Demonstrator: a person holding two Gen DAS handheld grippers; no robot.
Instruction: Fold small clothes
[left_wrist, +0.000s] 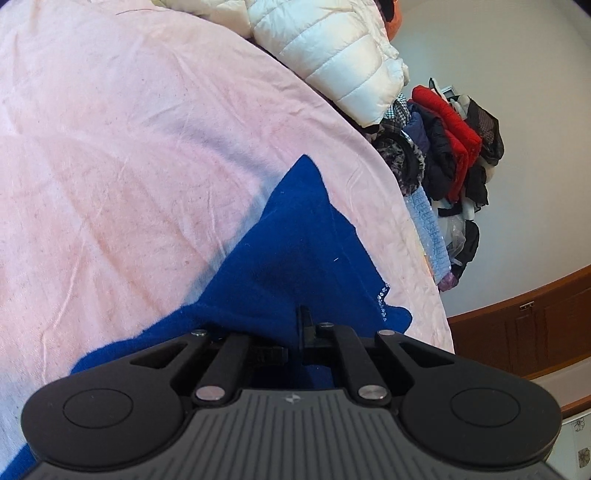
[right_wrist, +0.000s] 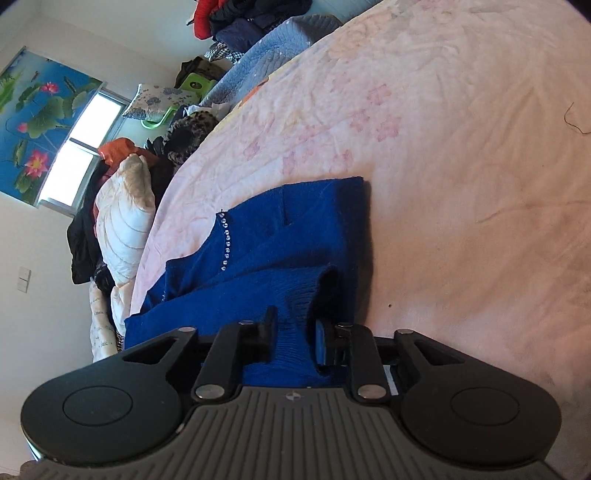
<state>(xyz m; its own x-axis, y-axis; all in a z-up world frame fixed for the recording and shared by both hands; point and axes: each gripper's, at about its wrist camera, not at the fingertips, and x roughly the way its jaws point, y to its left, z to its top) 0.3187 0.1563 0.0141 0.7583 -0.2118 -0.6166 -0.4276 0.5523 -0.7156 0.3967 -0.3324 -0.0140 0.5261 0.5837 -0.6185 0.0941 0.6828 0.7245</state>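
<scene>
A royal blue knit sweater with a line of small rhinestones lies on the pink bedsheet. My left gripper is shut on a fold of the sweater, and the cloth hides its fingertips. In the right wrist view the sweater lies partly folded, with its ribbed cuff toward me. My right gripper is shut on that ribbed cuff, with the knit bunched between the fingers.
A white puffer jacket and a heap of dark and red clothes lie along the bed's far edge. A wooden cabinet stands beyond the bed. In the right wrist view, piled clothes and a window are at left.
</scene>
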